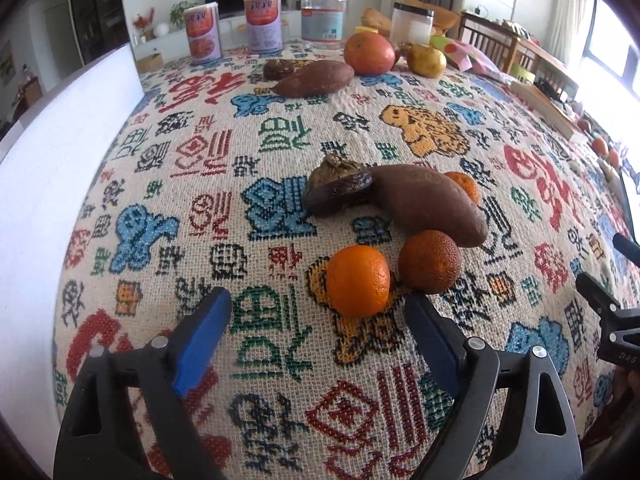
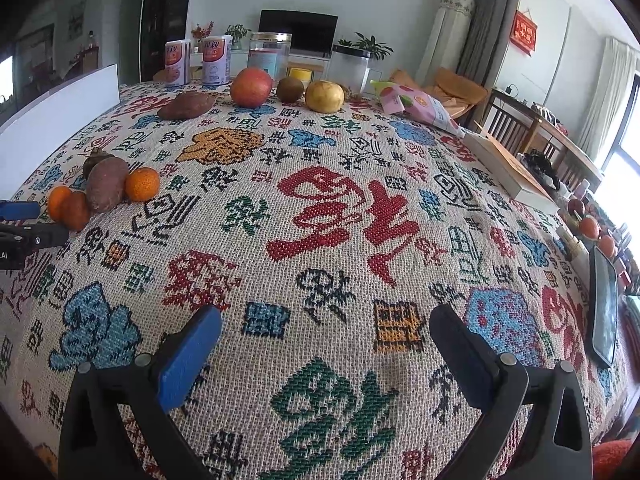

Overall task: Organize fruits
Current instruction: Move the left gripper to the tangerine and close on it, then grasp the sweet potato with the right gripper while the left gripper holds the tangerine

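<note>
The fingers point(image 1: 208, 332) of the left gripper point(image 1: 320, 304) are set wide apart, with blue pads facing inward, and nothing is held between them; only woven cloth point(image 1: 280, 360) is seen in the gap. A bright orange point(image 1: 358, 281) is located just beyond the tips, nearer the right-hand finger, and no pad is seen pressing on it. A darker, rough orange point(image 1: 430, 262) is placed just beside it, and a near sweet potato point(image 1: 428, 204) is laid behind both. A dark shrivelled fruit point(image 1: 338, 190) is found touching the left end of that potato, and a third orange point(image 1: 464, 186) is partly hidden behind it. At the far edge of the table a second sweet potato point(image 1: 316, 78), a large red fruit point(image 1: 369, 54) and a yellow pear point(image 1: 427, 60) are set in a loose row, with two tins point(image 1: 202, 34) and two jars point(image 1: 323, 16) behind them. The fingers point(image 2: 188, 356) of the right gripper point(image 2: 324, 320) are likewise spread wide over bare cloth, well apart from the fruit, and nothing is gripped. A phone point(image 2: 604, 308) is laid at the right edge of the table in the right wrist view.
</note>
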`<state>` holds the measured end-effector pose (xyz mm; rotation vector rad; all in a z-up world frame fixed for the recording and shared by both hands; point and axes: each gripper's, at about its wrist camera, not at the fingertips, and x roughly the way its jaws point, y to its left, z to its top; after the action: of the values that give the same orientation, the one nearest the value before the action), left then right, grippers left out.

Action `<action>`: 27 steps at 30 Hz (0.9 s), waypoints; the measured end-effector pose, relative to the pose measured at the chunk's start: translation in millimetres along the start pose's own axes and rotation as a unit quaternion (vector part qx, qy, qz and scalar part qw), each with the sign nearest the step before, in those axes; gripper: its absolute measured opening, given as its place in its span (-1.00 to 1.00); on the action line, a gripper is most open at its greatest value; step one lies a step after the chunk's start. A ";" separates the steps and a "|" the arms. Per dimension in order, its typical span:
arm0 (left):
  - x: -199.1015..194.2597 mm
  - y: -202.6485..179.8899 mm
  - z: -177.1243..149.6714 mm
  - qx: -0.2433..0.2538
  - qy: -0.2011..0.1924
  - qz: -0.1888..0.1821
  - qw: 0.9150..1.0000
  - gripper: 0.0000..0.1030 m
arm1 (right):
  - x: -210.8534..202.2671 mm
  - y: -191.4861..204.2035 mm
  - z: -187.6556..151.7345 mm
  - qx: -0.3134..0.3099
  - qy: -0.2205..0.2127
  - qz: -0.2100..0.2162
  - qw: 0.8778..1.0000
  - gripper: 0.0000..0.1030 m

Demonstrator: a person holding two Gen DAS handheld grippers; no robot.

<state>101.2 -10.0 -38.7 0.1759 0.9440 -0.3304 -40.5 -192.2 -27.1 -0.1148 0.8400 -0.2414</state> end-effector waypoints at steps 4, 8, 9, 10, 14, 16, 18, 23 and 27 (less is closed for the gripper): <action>-2.8 3.7 1.6 0.002 -0.019 -0.009 1.000 0.10 | 1.6 -0.8 0.8 0.001 0.003 0.000 1.000 1.00; -7.4 14.8 0.3 -0.022 -0.025 -0.033 0.999 -0.48 | 2.4 -0.1 1.8 -0.002 0.004 -0.002 1.000 1.00; -9.0 17.1 -1.9 -0.027 -0.026 -0.032 0.999 -0.48 | 3.0 0.2 1.9 -0.003 0.005 -0.002 1.000 1.00; -10.2 20.0 -4.7 -0.029 -0.024 -0.031 0.999 -0.48 | 3.3 0.4 1.9 -0.004 0.006 -0.002 1.000 1.00; -20.4 33.5 -17.0 -0.036 -0.019 -0.027 0.999 -0.48 | 4.6 -0.3 1.8 -0.001 0.009 0.001 1.000 1.00; -23.3 43.1 -21.3 -0.049 -0.016 -0.031 0.998 -0.48 | 5.7 -1.7 1.8 0.002 0.013 0.009 1.000 1.00; -24.5 49.8 -23.8 -0.060 -0.017 -0.041 0.997 -0.47 | 7.6 -5.4 2.3 0.012 0.018 0.021 1.000 1.00; -25.4 44.2 -25.9 -0.050 -0.024 -0.039 0.998 -0.34 | 12.2 2.1 19.9 0.081 0.060 0.234 0.967 0.83; -28.5 39.1 -27.9 -0.044 -0.025 -0.041 0.998 -0.06 | 24.9 36.1 55.9 0.069 0.082 0.312 0.944 0.38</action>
<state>78.3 40.3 -31.4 0.0482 0.9155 -0.3668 23.3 -163.4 -15.1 0.3068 0.9813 0.2916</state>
